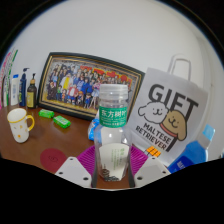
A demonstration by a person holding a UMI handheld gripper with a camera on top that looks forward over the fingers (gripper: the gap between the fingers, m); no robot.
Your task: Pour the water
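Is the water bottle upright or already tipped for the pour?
Upright. The water bottle stands vertical between the gripper fingers, white cap on top, green label level.

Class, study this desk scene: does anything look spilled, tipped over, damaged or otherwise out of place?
Nothing stands out. The water bottle stands upright between the fingers of the gripper, and no water shows on the table. The mug is upright; the framed photo and gift bag lean against the wall, as propped things do.
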